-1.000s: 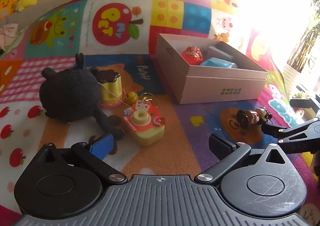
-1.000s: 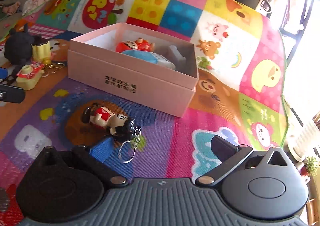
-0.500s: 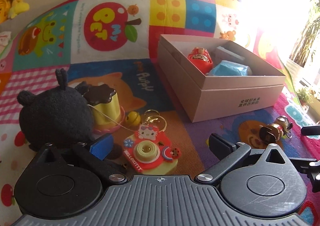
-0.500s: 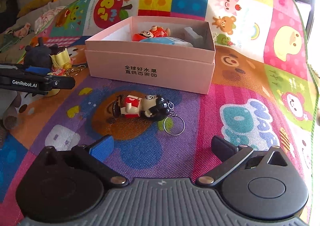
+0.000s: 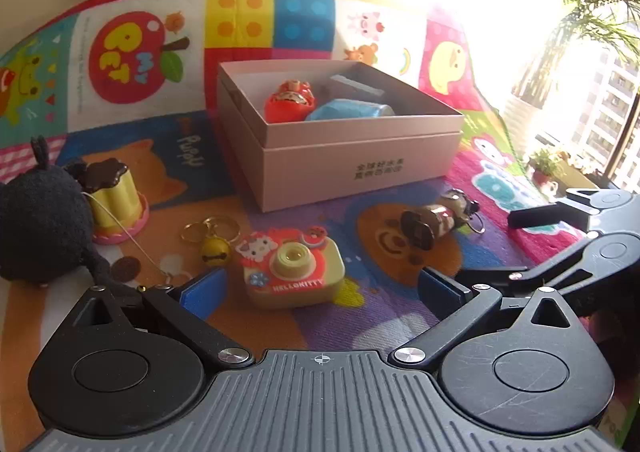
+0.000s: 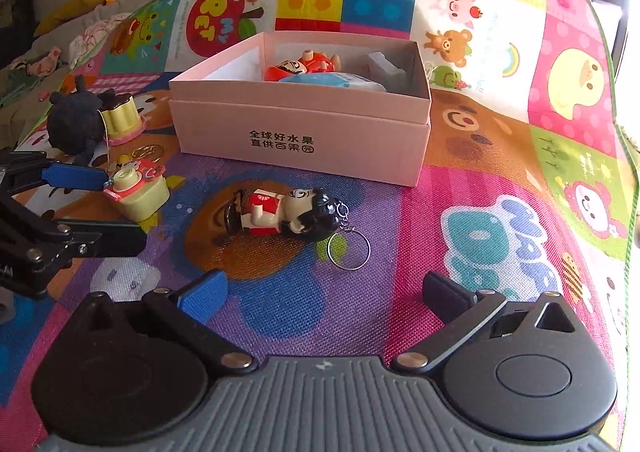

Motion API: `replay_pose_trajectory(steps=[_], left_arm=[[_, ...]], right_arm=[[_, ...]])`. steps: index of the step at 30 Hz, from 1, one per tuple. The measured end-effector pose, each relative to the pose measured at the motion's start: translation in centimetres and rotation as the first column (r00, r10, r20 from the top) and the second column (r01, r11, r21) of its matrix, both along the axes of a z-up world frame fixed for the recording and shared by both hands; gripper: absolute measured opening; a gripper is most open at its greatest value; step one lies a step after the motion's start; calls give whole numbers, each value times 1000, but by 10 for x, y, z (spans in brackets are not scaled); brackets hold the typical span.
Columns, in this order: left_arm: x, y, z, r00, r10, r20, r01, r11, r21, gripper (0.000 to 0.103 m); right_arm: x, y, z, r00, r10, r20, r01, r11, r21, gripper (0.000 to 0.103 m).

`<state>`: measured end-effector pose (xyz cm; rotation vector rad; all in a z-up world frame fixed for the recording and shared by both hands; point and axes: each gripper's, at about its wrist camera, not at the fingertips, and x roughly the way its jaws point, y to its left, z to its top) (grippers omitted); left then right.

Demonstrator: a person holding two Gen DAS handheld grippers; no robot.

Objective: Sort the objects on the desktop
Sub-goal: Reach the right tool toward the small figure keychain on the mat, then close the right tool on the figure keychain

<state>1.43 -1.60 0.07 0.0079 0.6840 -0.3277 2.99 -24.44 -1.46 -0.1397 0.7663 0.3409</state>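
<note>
sunlit and cartoon-printed, the woven play mat (image 6: pixel 400 292) carries a pink cardboard box (image 6: pixel 304 140) already holding a glossy red figure and a crumpled blue packet, with loose toys lying in front of it. left tool (image 5: pixel 316 288) is spread wide around the rubbery hello kitty camera toy (image 5: pixel 294 268), touching nothing, while right tool (image 6: pixel 324 292) gapes empty just short of the hard plastic doll keychain (image 6: pixel 280 212). likely trouble: the doll's smooth rounded body could squirt from the pads, or its wire ring (image 6: pixel 348 250) could snag the mat's weave.
</note>
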Motion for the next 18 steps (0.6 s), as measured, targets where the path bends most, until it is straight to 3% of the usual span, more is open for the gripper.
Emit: replay_pose_trajectory(steps=[3,5,6,9,12,18], left_arm=[[12,2,1,1000,18,-4,-18,1000,-2,102],[16,-1,-1,1000,19,-4,-19,1000,22,94],[17,-3,-2,1000,17,-10,-16,999,34,82],[16,-7,-5,1000,21,4,-21,997,68,77],[14,-6,-5,999,38,25,-40,996,84,62],[-5,0,-4,998,60,23,-62,994,90,61]], right_arm=[[0,0,0,1000,0,0,0,1000,1,103],[0,0,0,1000,0,0,0,1000,1,103],[0,0,0,1000,0,0,0,1000,1,103],[0,0,0,1000,0,0,0,1000,2,103],[0,-1,0,1000,1,0,-1,1000,4,103],[0,0,1,1000,6,-4,-6,1000,2,103]])
